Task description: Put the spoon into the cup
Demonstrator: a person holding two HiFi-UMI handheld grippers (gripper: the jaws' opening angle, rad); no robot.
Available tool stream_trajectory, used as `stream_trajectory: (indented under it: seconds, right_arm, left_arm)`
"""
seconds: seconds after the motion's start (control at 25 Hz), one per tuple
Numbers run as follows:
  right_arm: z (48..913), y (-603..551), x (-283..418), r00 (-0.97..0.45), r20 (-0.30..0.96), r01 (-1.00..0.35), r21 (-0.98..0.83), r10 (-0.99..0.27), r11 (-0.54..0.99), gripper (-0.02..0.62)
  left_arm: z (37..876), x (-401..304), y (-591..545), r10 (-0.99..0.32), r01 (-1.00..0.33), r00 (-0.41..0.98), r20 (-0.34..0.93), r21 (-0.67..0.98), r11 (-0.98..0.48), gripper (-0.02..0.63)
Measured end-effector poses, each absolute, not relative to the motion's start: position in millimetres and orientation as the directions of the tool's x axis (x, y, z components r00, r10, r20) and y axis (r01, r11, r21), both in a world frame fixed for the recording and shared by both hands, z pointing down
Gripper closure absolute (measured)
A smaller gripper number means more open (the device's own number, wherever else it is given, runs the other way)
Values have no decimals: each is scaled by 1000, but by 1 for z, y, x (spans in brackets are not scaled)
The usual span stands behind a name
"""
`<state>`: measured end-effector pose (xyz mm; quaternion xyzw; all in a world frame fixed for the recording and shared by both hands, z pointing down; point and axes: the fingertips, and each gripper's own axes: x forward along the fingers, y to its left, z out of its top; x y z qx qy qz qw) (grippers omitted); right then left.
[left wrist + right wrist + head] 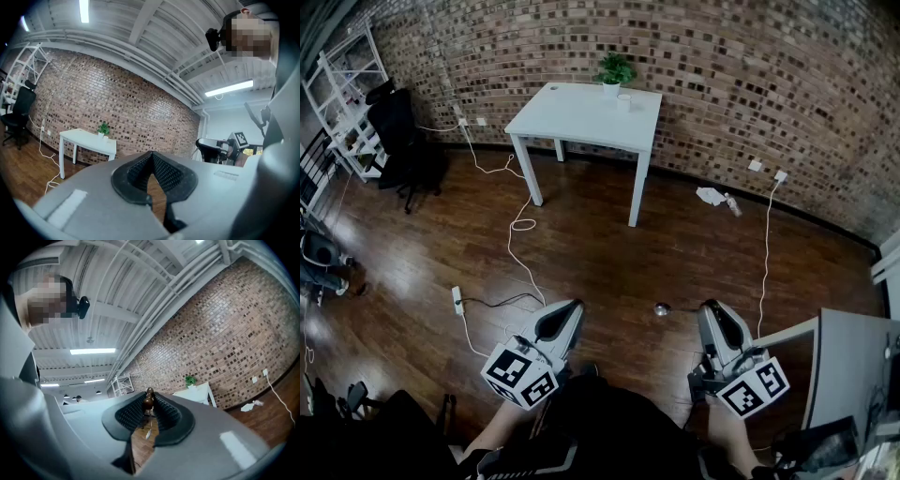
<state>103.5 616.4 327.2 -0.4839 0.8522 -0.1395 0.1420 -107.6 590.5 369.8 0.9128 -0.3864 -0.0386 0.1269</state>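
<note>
A spoon with a dark brown handle is pinched between the tips of my right gripper; its silver bowl hangs down below the pads. In the head view the right gripper is held level over the wooden floor, far from the white table. A small white cup stands on that table beside a potted plant. My left gripper is level too, its tips together with nothing between them.
The white table stands against the brick wall, across the room from me. White cables and a power strip lie on the floor. A grey desk corner is at my right, and a black chair and shelves at the far left. A small shiny thing shows left of the right gripper's tip.
</note>
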Motion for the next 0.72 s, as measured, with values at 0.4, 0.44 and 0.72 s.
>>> stream_trajectory:
  seconds: [0.4, 0.44, 0.72]
  right_arm:
    - [332, 521, 74, -473, -93, -793, -388, -876, 469, 538]
    - [331, 513, 74, -468, -95, -795, -388, -879, 465, 538]
    - [335, 462, 106, -492, -98, -798, -348, -865, 493, 538]
  left_arm:
    - [384, -137, 500, -671, -654, 740, 50, 291, -699, 614]
    - [387, -136, 491, -662, -646, 747, 58, 294, -704, 614]
    - [393, -86, 427, -654, -641, 754, 65, 289, -711, 614]
